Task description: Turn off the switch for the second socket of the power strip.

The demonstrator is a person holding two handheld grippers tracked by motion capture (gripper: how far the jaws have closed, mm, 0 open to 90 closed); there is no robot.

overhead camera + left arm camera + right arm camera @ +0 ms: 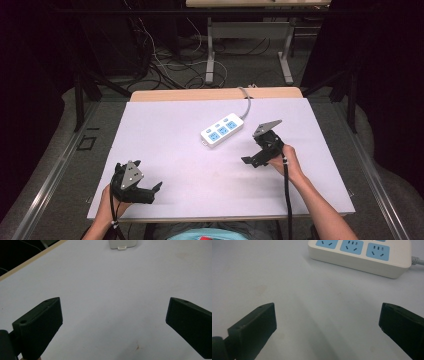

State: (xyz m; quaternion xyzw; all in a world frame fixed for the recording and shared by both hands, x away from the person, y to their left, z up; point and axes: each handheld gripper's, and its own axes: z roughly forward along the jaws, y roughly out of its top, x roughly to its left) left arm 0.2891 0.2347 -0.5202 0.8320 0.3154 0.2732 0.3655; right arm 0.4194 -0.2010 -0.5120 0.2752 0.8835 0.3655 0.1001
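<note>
Tongs (251, 161), two; power strip (222, 130), one.

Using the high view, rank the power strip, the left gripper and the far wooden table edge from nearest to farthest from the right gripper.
1. Power strip: just up and to the left of the right gripper, on the white sheet.
2. Far wooden table edge: beyond the strip, at the back.
3. Left gripper: across the table, near the front left corner.
</note>
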